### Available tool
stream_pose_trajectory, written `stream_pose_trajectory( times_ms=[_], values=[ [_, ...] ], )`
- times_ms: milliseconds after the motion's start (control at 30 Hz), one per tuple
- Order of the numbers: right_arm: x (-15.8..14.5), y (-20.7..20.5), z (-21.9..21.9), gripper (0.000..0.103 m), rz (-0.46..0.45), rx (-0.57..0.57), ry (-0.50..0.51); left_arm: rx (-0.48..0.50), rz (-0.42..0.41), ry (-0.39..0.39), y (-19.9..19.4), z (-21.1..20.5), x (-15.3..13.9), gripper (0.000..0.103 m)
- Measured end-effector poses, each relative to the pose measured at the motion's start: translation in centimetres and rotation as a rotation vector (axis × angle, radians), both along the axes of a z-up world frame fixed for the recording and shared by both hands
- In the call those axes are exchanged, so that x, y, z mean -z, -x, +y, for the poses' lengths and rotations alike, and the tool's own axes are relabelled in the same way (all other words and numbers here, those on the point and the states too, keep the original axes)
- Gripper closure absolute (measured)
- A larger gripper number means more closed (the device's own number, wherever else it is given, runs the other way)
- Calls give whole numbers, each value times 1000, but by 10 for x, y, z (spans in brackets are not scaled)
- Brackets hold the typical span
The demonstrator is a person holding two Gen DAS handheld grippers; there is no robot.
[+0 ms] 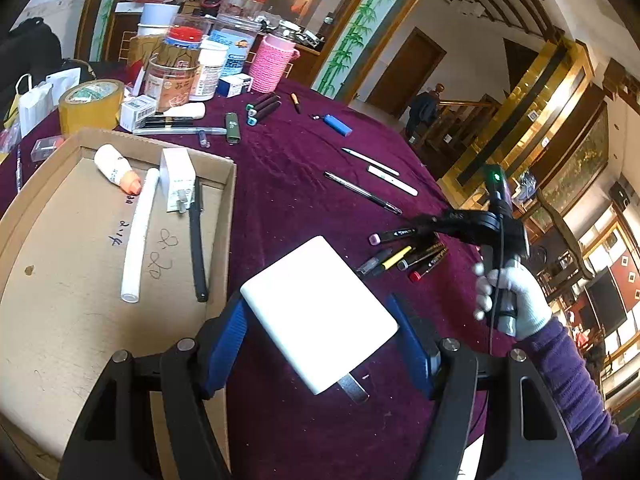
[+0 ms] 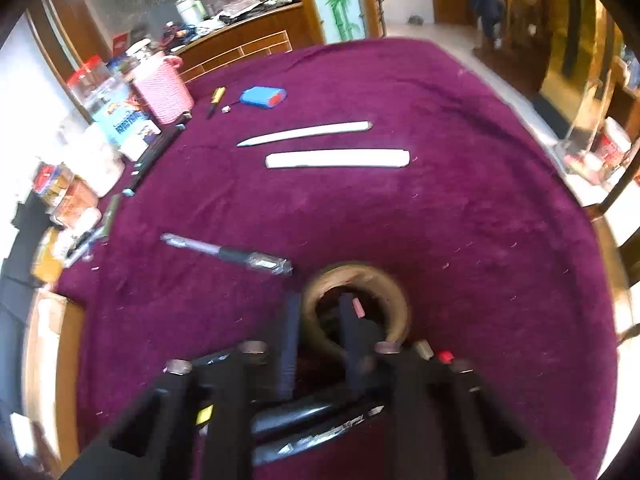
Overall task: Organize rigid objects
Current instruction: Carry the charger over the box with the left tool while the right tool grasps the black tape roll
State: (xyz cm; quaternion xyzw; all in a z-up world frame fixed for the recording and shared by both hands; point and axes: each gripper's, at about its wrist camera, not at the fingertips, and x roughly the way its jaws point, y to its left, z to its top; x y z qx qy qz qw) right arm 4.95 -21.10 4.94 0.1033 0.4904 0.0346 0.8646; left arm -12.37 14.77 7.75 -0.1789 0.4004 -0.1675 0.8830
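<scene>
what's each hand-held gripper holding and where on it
Left hand-held gripper: white plug-in charger, pads on its two opposite side edges. Right hand-held gripper: nearly shut; any hold cannot be told.

Bare cloth (image 2: 460, 208) right; cardboard tray (image 1: 224, 208) left.

left gripper (image 1: 320, 344): pads clamped on white charger (image 1: 320, 312), beside cardboard tray (image 1: 228, 200)
right gripper (image 2: 320, 340): jaws narrow, right of the tray

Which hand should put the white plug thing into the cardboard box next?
Left. The left gripper already holds the white charger right beside the cardboard box. The right gripper is away over the markers, farther from the box.
</scene>
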Motion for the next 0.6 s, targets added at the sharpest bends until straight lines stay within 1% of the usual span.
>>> stream_pose_trajectory(
  times_ms=[67, 100, 200, 267, 300, 333, 400, 500, 600],
  values=[
    [-2, 4, 2, 86, -17, -6, 41, -12, 6, 3, 0, 4, 1, 33],
    [-2, 5, 2, 86, -23, -8, 45, -15, 7, 7, 1, 6, 0, 33],
    [2, 5, 2, 85, -17, -24, 7, -31, 6, 5, 3, 12, 0, 33],
    [5, 3, 4, 86, -17, -21, 16, -37, 5, 6, 4, 14, -1, 33],
    [6, 1, 6, 88, -16, -19, 17, -42, 5, 6, 5, 16, -1, 33],
    [6, 2, 6, 93, -22, -13, 15, -45, 5, 6, 5, 17, -2, 33],
    [1, 5, 6, 93, -40, -9, -7, -55, 3, 2, 6, 21, -4, 33],
    [-13, 15, 4, 93, -89, 7, -13, -81, -4, -6, 5, 35, -9, 33],
    [-31, 25, 7, 93, -122, -17, -61, -107, 5, -7, 1, 55, -12, 33]
  ],
)
